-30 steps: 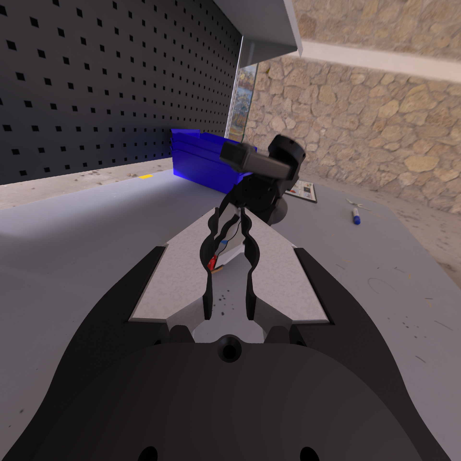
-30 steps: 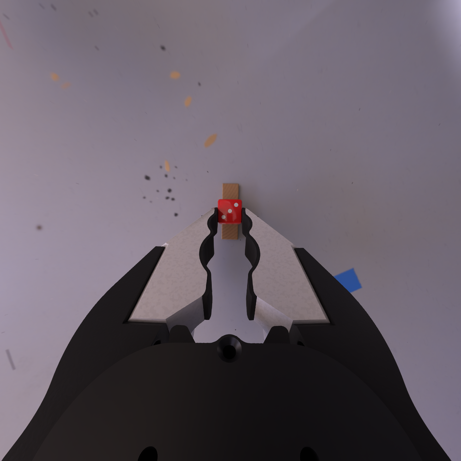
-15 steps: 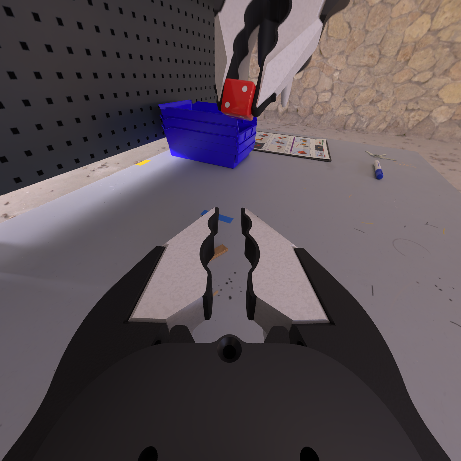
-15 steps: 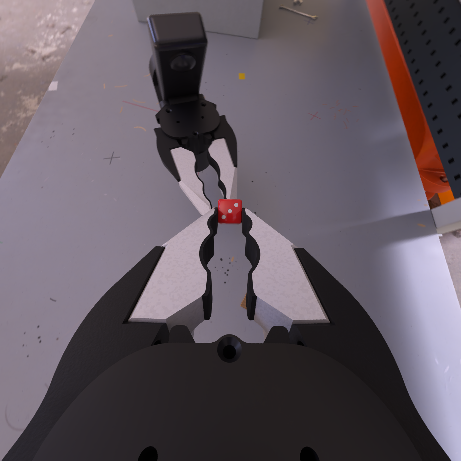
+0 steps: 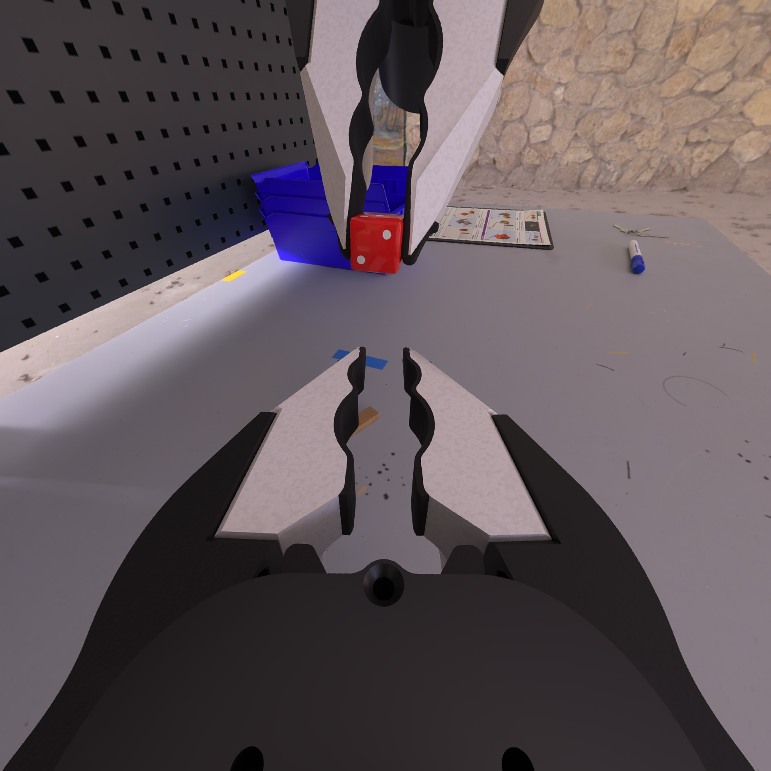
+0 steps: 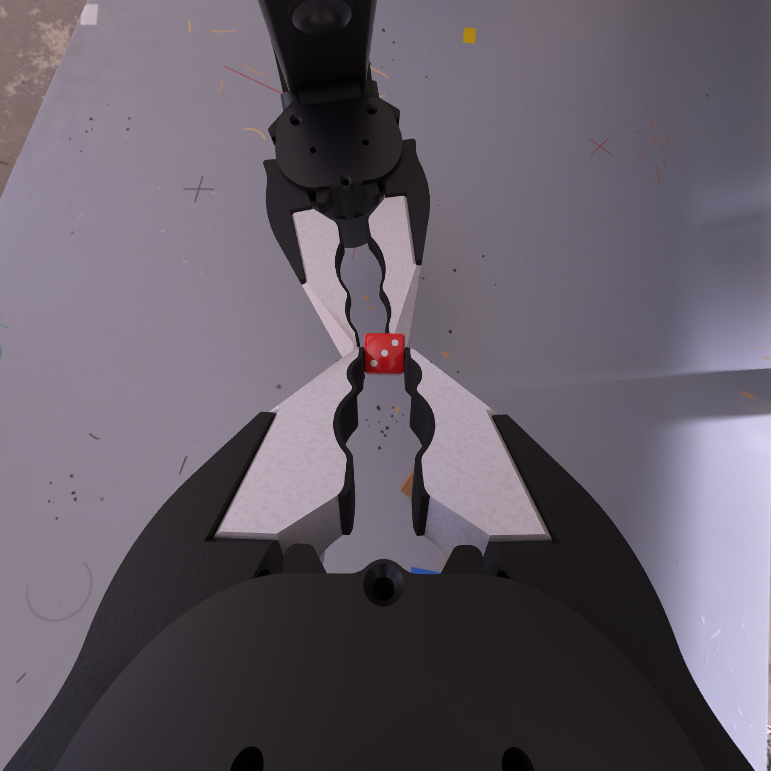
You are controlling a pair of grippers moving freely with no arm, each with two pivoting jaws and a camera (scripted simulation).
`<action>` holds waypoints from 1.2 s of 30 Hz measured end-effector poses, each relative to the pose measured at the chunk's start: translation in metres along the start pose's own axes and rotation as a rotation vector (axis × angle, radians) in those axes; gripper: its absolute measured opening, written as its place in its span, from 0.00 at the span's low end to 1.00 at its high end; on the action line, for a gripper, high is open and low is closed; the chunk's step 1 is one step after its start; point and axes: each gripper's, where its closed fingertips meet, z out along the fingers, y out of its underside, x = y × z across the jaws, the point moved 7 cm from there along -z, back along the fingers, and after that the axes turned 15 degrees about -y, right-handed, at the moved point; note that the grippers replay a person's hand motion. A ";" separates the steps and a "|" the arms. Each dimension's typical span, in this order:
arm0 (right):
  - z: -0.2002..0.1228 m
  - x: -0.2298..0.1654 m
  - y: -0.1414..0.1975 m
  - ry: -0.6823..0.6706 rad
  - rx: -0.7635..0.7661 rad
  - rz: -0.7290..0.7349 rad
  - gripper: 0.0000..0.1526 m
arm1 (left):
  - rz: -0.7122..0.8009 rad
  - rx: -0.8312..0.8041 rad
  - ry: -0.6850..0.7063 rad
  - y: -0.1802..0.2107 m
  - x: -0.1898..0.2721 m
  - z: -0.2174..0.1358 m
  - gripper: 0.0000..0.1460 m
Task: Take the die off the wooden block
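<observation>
Die point(image 6: 384, 353): red, pinched at the very tips of the right gripper point(image 6: 384, 358), lifted clear into the air, well above the table point(image 5: 542, 375); no contact with anything but the two tips.
Wooden block point(image 5: 366, 419): flat on the table below, bare on top, partly hidden behind the left gripper's own finger; in the right wrist view only a sliver beside the inner edge of a finger point(image 6: 408, 485).
Die to block: up and away, well apart; lift seemingly done, only a put-down spot off the block left to pick.
Right gripper: clenched on the die, pointing down and toward the left gripper.
Left gripper point(image 5: 383, 354): released, jaws slightly parted, nothing between them, low over the table, tips near the block and aimed straight at the die.
Nearer gripper: right, already gripping; left probably not needed.
Likely risk: shallow tip grip, so possible slipping on a quick swing.
Farther out: blue bin point(image 5: 300, 217), printed sheet point(image 5: 492, 227), marker pen point(image 5: 636, 256), pegboard point(image 5: 125, 125) at the back.
</observation>
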 end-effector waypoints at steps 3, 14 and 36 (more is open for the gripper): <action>-0.001 0.000 0.000 -0.013 -0.012 -0.011 0.12 | -0.004 0.001 0.005 0.000 0.001 0.000 0.12; -0.004 -0.003 -0.003 -0.102 -0.019 -0.094 0.12 | 0.007 0.014 0.043 -0.006 0.005 -0.002 0.12; 0.000 -0.002 0.009 0.091 0.148 0.174 0.12 | 0.115 -0.012 -0.173 -0.003 0.002 0.003 0.12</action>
